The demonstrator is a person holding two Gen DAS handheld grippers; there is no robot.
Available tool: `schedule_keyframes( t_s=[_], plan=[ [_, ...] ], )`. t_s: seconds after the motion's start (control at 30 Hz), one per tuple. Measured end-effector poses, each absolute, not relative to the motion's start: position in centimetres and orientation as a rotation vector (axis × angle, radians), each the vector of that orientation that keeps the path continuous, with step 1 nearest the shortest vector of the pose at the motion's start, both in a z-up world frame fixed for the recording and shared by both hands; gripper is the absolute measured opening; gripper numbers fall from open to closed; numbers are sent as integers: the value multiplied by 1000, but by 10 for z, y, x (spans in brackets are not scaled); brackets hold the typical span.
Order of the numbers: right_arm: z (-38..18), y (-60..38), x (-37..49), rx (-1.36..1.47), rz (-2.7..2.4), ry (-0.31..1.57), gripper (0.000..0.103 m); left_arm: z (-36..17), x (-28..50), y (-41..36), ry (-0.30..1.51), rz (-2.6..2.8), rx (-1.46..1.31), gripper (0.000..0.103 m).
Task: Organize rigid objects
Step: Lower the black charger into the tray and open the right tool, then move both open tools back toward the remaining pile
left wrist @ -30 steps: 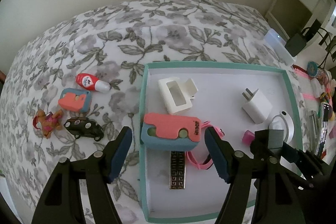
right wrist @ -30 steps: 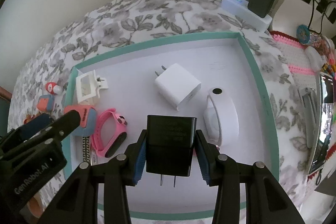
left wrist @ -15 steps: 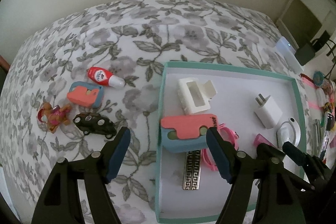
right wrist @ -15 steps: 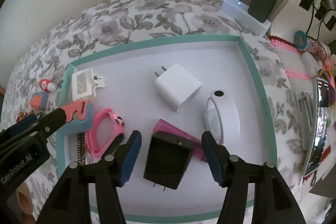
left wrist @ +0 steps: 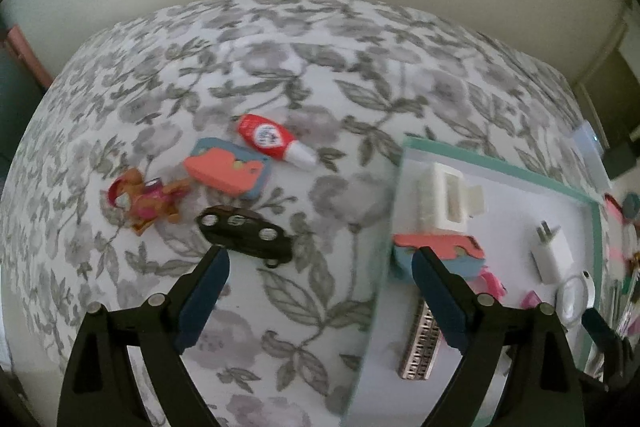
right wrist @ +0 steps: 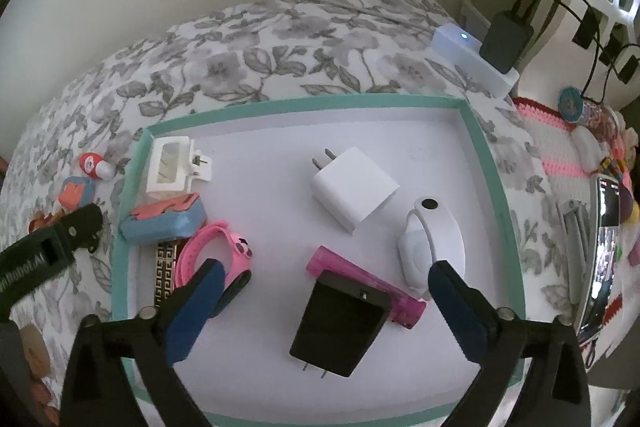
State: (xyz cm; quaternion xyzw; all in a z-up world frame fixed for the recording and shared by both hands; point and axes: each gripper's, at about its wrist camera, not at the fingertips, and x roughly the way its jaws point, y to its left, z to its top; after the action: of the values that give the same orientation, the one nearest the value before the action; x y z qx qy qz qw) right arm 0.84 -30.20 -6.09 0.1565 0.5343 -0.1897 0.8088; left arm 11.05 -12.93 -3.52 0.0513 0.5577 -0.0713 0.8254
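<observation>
A teal-rimmed white tray [right wrist: 496,187] holds a black charger [right wrist: 340,323] lying on a pink tube [right wrist: 404,303], a white charger [right wrist: 356,187], a white watch [right wrist: 436,239], a pink watch [right wrist: 236,255], a coral-and-blue case [right wrist: 164,223], a white clip [right wrist: 168,167] and a patterned bar [right wrist: 164,275]. My right gripper [right wrist: 324,275] hangs over the black charger, its jaws opening wide and clear of it. My left gripper [left wrist: 320,259], jaws opening with nothing between them, hovers over the cloth left of the tray [left wrist: 384,255], just below a black toy car [left wrist: 248,231].
On the floral cloth left of the tray lie a second coral-and-blue case [left wrist: 228,167], a red-and-white bottle [left wrist: 276,143] and an orange toy figure [left wrist: 144,203]. A white power strip [right wrist: 472,59] with black plugs sits behind the tray. A phone [right wrist: 604,251] and trinkets crowd the right.
My right gripper let go of the black charger, which now lies on the pink tube in the tray. My left gripper released the coral-and-blue case and moved left over the cloth.
</observation>
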Motion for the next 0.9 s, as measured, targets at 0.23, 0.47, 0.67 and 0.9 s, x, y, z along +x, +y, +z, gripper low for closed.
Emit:
schedule_keyframes(
  t_s=[0.23, 0.47, 0.67, 0.9],
  plan=[
    [-63, -296, 11, 307, -401, 1141, 103, -38, 120, -104, 1188, -74, 54, 93],
    [-64, -289, 15, 303, -389, 1147, 103, -40, 127, -87, 1198, -45, 27, 93],
    [-47, -276, 19, 337, -329, 1085, 103, -33, 131, -75, 1176, -30, 30, 93],
    [-44, -248, 31, 328, -265, 1065, 103, -31, 140, -47, 1170, 26, 11, 93]
  ],
)
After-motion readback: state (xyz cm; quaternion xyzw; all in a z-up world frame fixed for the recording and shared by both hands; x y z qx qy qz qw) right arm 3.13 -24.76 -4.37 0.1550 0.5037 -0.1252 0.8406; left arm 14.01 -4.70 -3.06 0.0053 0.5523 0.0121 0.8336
